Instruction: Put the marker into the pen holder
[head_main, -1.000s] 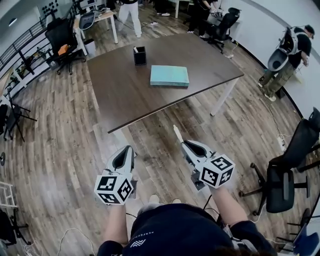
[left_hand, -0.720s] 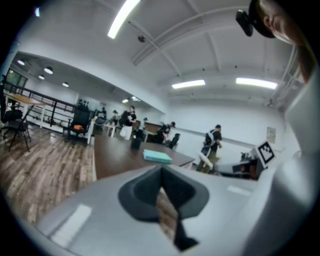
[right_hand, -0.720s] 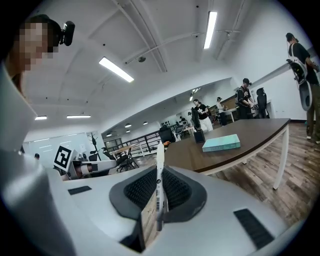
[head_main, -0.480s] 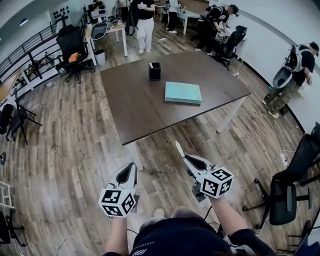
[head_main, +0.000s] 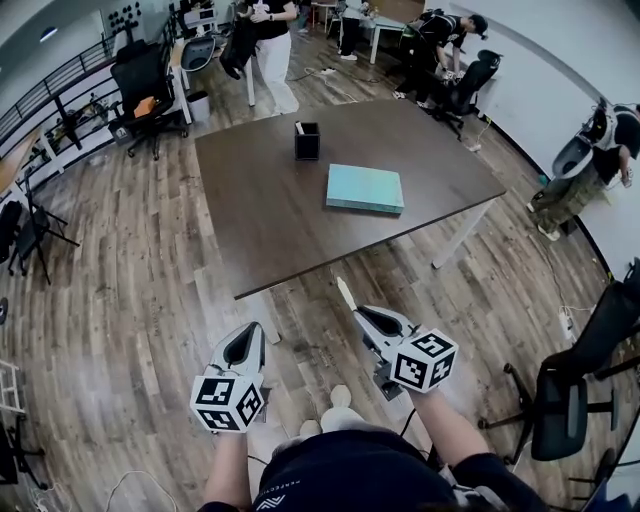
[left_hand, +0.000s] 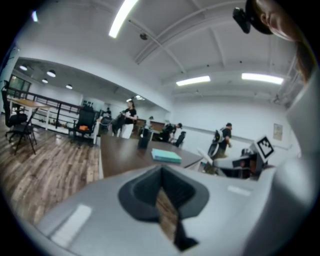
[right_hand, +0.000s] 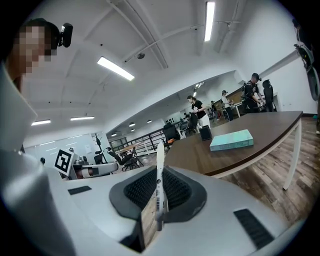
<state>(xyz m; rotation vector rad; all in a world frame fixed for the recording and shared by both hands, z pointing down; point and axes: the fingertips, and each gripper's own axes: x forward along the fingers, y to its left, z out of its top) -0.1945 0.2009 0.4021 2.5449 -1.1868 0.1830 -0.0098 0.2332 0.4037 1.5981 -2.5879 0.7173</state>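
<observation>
A black pen holder (head_main: 307, 140) stands on the far part of the dark brown table (head_main: 270, 220), ahead of me across a strip of wood floor. My right gripper (head_main: 362, 318) hovers over the floor short of the table's near edge. It is shut on a white marker (head_main: 346, 294) that points up and forward. In the right gripper view the marker (right_hand: 159, 185) stands upright between the jaws, and the pen holder (right_hand: 205, 132) is far off. My left gripper (head_main: 244, 347) hangs beside it with its jaws together and nothing in them.
A teal book (head_main: 365, 188) lies on the table to the right of the pen holder. White table legs (head_main: 457, 236) stand at the corners. Office chairs (head_main: 560, 390) are at my right and at the back left (head_main: 140, 75). Several people stand beyond the table and at the right wall.
The table has slid lower in the head view, so it is nearer. Both grippers stay low in front of me, and the marker is still in the right one.
</observation>
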